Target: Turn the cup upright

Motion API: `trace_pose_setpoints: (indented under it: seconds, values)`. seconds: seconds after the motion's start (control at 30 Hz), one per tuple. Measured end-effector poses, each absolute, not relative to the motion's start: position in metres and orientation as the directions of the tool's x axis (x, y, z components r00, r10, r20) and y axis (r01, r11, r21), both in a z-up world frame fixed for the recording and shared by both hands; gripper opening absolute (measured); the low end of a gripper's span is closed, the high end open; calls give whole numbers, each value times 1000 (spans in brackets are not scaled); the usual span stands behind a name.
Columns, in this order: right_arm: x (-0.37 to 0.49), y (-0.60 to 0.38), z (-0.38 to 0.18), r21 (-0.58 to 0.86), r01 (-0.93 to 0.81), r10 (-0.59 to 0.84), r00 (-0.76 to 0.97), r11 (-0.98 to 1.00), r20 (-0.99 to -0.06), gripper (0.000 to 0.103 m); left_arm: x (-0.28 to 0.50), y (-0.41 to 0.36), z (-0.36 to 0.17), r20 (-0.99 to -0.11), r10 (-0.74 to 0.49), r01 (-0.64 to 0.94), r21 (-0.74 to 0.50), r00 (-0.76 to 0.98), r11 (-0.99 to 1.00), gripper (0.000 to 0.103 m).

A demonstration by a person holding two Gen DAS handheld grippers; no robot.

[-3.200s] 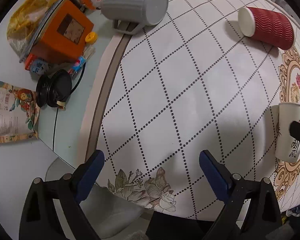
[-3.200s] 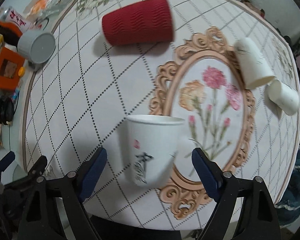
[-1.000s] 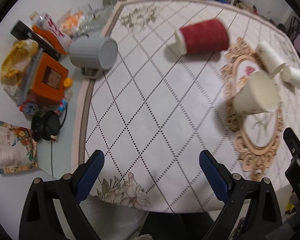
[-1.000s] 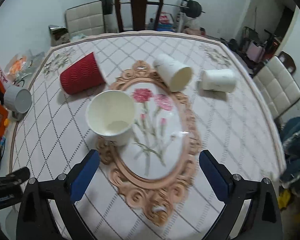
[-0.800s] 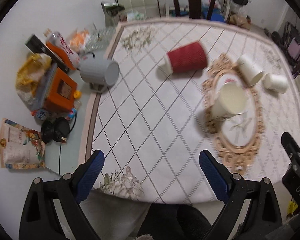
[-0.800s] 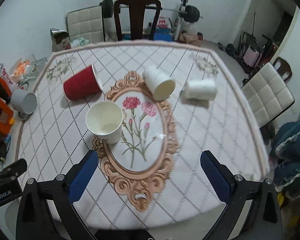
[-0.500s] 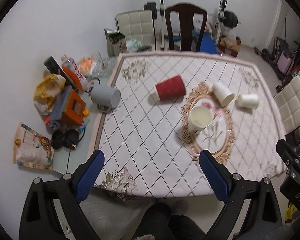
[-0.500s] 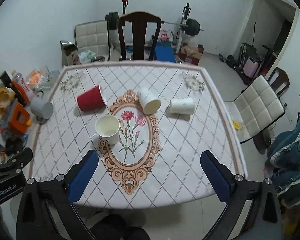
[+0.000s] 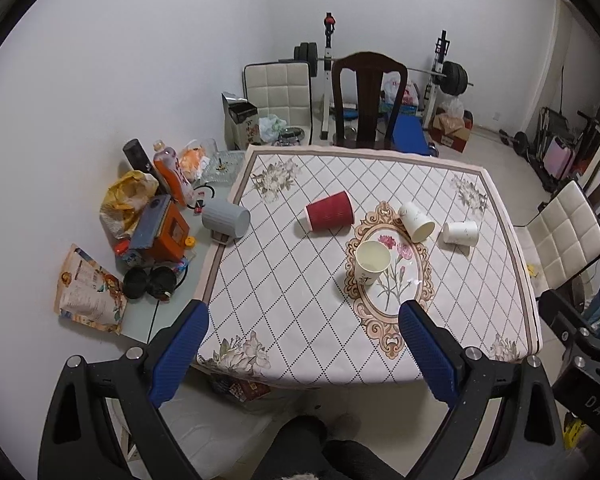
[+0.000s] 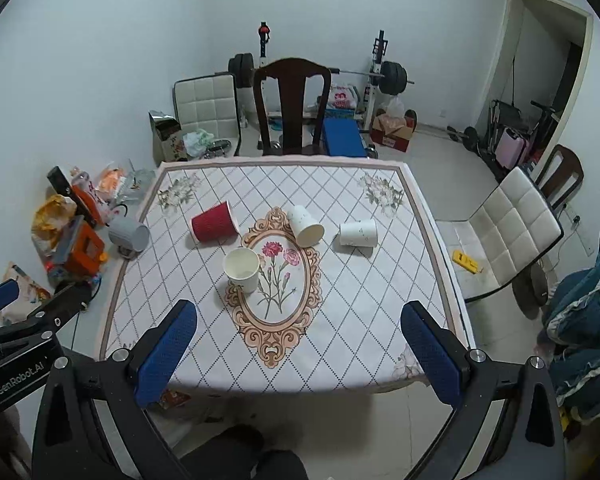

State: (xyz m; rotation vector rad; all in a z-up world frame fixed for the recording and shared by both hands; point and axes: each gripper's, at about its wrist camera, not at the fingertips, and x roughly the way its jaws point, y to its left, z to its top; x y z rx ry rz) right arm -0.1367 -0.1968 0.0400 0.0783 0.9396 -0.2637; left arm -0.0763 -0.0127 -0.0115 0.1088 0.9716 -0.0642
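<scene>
A white paper cup (image 9: 372, 261) (image 10: 242, 269) stands upright on the patterned tablecloth at the left edge of the oval flower motif. A red ribbed cup (image 9: 329, 216) (image 10: 213, 223) lies on its side behind it. Two white cups (image 9: 416, 221) (image 9: 460, 233) lie on their sides to the right, also seen in the right wrist view (image 10: 305, 225) (image 10: 358, 233). My left gripper (image 9: 302, 344) and right gripper (image 10: 300, 344) are both open, empty, held high and well back from the table.
A grey mug (image 9: 225, 221) lies on its side at the table's left edge. Clutter covers the glass strip on the left: an orange box (image 9: 165, 232), headphones (image 9: 148, 282), snack bags. A dark chair (image 9: 368, 100) stands behind the table, white chairs (image 10: 508, 236) to the right.
Both grippers have pulled far up and back from the table, so the whole room shows. The white cup stands upright where the right gripper left it.
</scene>
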Motion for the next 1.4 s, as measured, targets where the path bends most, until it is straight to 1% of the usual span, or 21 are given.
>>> trace_pose_setpoints:
  seconds: [0.2, 0.33, 0.37, 0.4, 1.4]
  values:
    - [-150, -192, 62, -49, 244, -186, 578, 969, -794, 103, -88, -10, -4, -822, 8, 87, 70, 569, 994, 97]
    - [-154, -190, 66, -53, 236, -184, 575, 970, -797, 103, -94, -8, -1, -813, 32, 67, 87, 581, 994, 97]
    - [-154, -190, 65, -50, 235, -180, 575, 971, -798, 103, -94, -7, -1, -811, 34, 65, 89, 585, 994, 102]
    - [-155, -190, 66, -49, 235, -179, 575, 971, -798, 103, -95, -7, 0, -808, 34, 64, 88, 588, 994, 103]
    - [-161, -192, 64, -48, 234, -178, 575, 971, -799, 103, -101, -6, 11, -788, 44, 25, 75, 614, 997, 103]
